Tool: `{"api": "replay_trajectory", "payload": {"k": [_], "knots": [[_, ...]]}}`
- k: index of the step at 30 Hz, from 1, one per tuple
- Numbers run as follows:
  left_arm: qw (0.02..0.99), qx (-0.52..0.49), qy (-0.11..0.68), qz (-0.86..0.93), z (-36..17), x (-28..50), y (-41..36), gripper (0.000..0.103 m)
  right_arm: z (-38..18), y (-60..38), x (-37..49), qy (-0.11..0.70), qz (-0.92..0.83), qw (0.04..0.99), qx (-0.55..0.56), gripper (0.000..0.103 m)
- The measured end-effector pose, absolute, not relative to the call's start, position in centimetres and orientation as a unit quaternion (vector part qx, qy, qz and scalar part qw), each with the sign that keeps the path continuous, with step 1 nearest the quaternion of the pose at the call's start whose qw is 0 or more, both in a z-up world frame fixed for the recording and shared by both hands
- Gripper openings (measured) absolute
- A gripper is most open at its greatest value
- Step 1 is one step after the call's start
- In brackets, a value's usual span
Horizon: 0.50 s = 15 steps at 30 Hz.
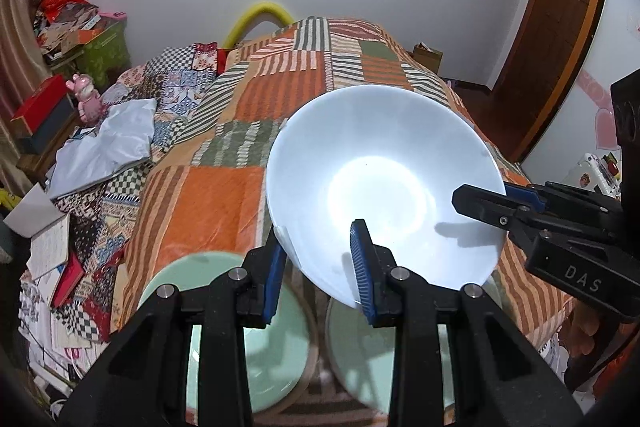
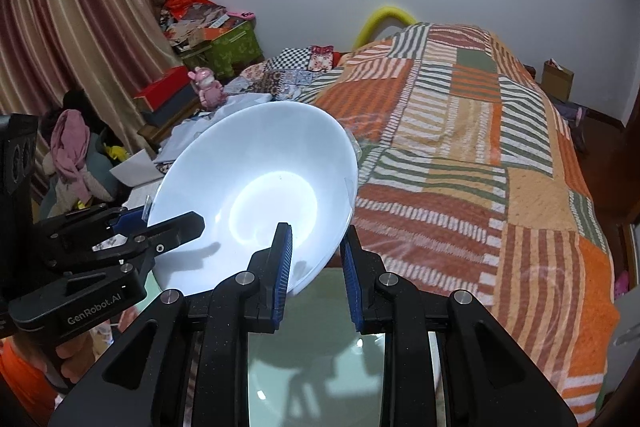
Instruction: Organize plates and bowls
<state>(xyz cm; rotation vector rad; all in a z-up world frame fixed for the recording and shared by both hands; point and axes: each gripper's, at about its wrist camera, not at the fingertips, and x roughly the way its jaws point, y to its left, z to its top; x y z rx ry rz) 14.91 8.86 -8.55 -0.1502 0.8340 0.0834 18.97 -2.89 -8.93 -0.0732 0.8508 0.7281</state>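
Two grippers on one white bowl [image 1: 384,183], raised and tilted over the patchwork bedspread [image 1: 280,75]. Left gripper [image 1: 320,271] straddling the near rim, one blue pad inside, one outside, clamped on it. Right gripper [image 2: 316,267] likewise pinching the opposite rim. Below the fingers, two pale green plates [image 1: 276,327] side by side.

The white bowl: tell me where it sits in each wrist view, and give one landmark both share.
Left wrist view: the white bowl fills centre-right, tilted, its rim between the left hand-held gripper pads.
Right wrist view: the white bowl sits centre-left, its rim between the right hand-held gripper pads.
Shared landmark: the yellow foam arch behind the patchwork bedspread.
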Motion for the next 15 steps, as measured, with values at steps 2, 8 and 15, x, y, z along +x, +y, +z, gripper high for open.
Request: {"api": "replay_trajectory", "payload": {"k": [2, 8, 15], "knots": [[0.911, -0.074, 0.403, 0.046, -8.8, 13.8, 9.3, 0.032, -9.0, -2.3, 18.1, 0.402, 0.350, 0.845, -0.037, 0.022], [0.906, -0.084, 0.410, 0.060, -9.5, 11.0, 11.0, 0.032, -9.4, -0.4, 16.2, 0.398, 0.366, 0.840, -0.048, 0.022], [0.903, -0.087, 0.414, 0.077, -10.4, 8.2, 12.9, 0.032, -10.4, 1.8, 14.8, 0.405, 0.384, 0.829, -0.052, 0.022]]}}
